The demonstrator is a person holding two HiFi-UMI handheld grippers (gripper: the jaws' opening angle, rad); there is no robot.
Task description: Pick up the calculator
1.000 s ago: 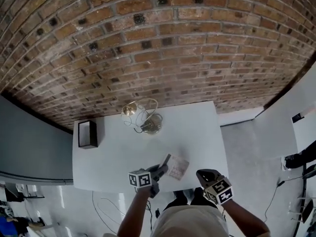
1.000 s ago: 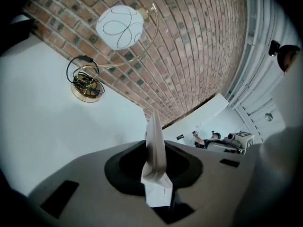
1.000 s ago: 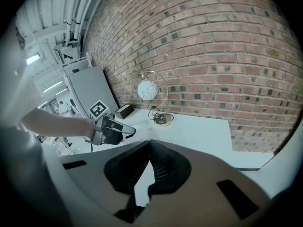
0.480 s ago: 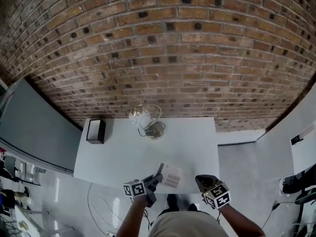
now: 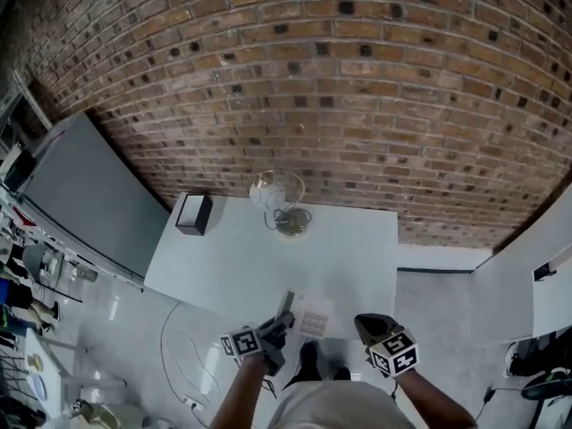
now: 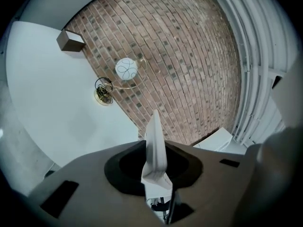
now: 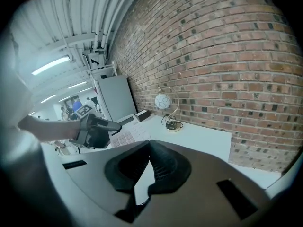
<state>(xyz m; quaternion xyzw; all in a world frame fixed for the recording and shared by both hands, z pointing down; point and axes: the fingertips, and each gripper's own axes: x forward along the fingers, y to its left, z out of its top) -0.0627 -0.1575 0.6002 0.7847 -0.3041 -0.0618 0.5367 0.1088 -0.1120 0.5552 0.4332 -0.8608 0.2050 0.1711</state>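
Observation:
The white calculator (image 5: 311, 315) hangs above the near edge of the white table (image 5: 232, 266), with my left gripper (image 5: 279, 322) shut on its left side. In the left gripper view the calculator (image 6: 155, 134) stands edge-on, pinched between the jaws of the left gripper (image 6: 155, 159). My right gripper (image 5: 371, 327) is off to the right of it, apart from the calculator and holding nothing. In the right gripper view the right gripper (image 7: 149, 143) has its pad tips together, and the left gripper (image 7: 97, 126) holds the calculator (image 7: 124, 136) out at the left.
A wire lamp with a white globe (image 5: 279, 195) stands at the back of the table by the brick wall (image 5: 357, 105). A black box (image 5: 193, 213) sits at the back left corner. A grey cabinet (image 5: 89, 195) is on the left, and a cable (image 5: 179, 356) lies on the floor.
The left gripper has risen with the calculator and drawn it toward the table's near edge. The right gripper has risen too. The head view has swung left.

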